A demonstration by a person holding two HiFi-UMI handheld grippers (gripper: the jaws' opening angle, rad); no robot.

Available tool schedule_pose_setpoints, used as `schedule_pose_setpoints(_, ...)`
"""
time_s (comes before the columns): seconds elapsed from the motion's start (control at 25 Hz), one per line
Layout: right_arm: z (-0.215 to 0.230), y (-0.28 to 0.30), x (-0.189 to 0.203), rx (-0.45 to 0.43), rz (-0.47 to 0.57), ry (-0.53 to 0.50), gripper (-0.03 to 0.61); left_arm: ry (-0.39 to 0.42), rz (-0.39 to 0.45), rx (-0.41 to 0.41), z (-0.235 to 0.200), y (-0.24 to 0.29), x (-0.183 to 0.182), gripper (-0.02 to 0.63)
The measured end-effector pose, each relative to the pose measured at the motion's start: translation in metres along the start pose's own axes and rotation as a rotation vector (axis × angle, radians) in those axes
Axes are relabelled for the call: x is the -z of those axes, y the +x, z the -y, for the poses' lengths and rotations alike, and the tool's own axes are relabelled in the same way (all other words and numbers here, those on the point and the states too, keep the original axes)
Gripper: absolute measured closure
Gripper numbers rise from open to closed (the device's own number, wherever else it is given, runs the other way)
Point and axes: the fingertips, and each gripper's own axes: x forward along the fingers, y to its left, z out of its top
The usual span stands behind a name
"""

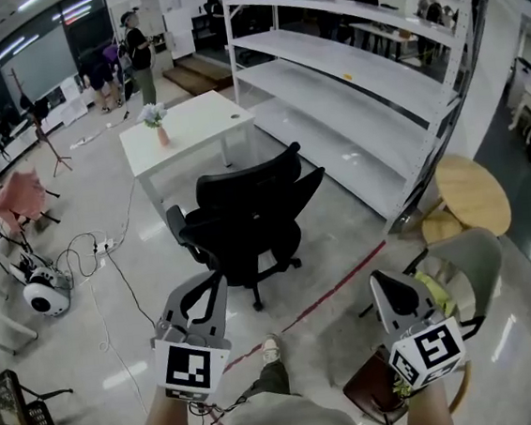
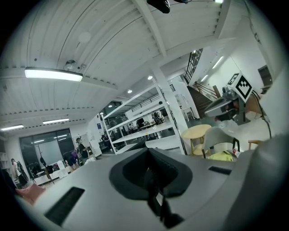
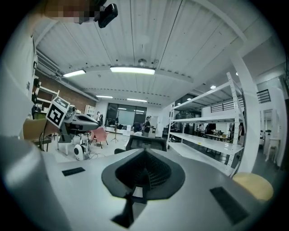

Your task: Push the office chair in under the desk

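Office chair (image 1: 248,223) — backrest toward the desk (image 1: 201,119), seat facing away.

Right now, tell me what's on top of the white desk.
A small vase of flowers stands near the left edge of the desk. A tiny dark spot near its right edge is too small to identify. Nothing covers the top.

Shiny grey floor (image 1: 343,236) has the black office chair (image 1: 248,223) standing on it, plus a red tape line (image 1: 340,289) and loose cables (image 1: 90,249). White bench (image 1: 201,119) behind it carries a small flower vase (image 1: 161,133).
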Motion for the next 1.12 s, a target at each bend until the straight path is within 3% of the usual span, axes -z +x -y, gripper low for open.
schedule_pose_setpoints(0.32, 0.027, 0.080, -0.002, -0.016, -0.046, -0.053, 0.569, 0.001, 0.008, 0.022, -0.033, 0.064, 0.015, 0.606)
schedule_pose_setpoints(0.6, 0.042, 0.165, -0.009, -0.040, -0.086, -0.103, 0.568, 0.043, -0.040, 0.130, -0.059, 0.127, 0.043, 0.606)
schedule_pose_setpoints(0.8, 0.051, 0.225, 0.004, -0.094, -0.178, -0.138, 0.555, 0.074, -0.088, 0.203, -0.070, 0.176, 0.066, 0.604)
schedule_pose_setpoints(0.96, 0.052, 0.256, 0.011, -0.157, -0.223, -0.149, 0.481, 0.136, -0.122, 0.262, -0.072, 0.197, 0.082, 0.561)
schedule_pose_setpoints(1.12, 0.055, 0.279, 0.023, -0.197, -0.266, -0.182, 0.416, 0.131, -0.154, 0.296, -0.072, 0.208, 0.100, 0.508)
